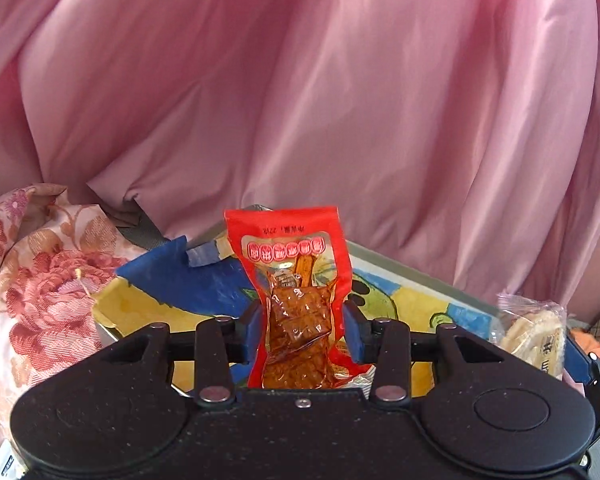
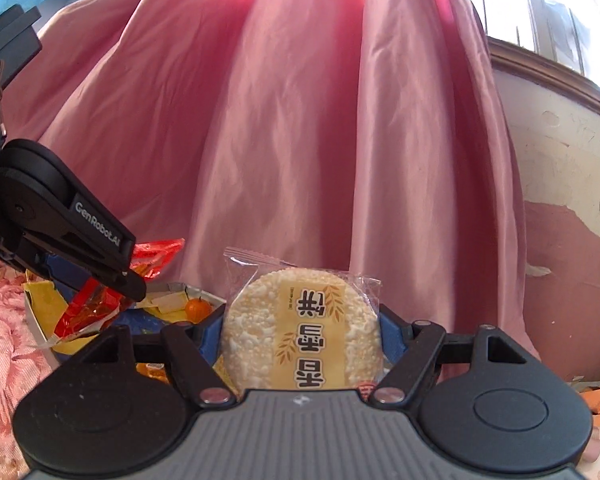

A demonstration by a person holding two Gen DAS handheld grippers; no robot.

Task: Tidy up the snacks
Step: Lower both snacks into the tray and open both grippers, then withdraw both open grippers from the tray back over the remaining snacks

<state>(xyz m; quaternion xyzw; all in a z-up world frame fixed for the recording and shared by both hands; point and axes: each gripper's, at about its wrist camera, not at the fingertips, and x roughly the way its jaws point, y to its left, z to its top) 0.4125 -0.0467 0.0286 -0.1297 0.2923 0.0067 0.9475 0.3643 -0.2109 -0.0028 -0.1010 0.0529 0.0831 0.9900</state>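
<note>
A red packet of brown spiced snack (image 1: 296,280) stands upright between the blue pads of my left gripper (image 1: 300,320), which is shut on it over a metal tin (image 1: 432,280) with a colourful painted lining. My right gripper (image 2: 300,334) is shut on a round rice cracker in a clear wrapper (image 2: 260,320), held upright. The right wrist view shows the left gripper (image 2: 104,276) at the left with the red packet (image 2: 88,312) hanging over the tin (image 2: 204,288). In the left wrist view the rice cracker (image 1: 534,336) shows at the right edge.
A small orange fruit (image 2: 198,307) and some yellow wrappers lie in the tin. A pink curtain (image 2: 300,120) hangs close behind it. Floral cloth (image 1: 32,280) covers the surface at the left. A peeling wall (image 2: 572,200) and a window are at the right.
</note>
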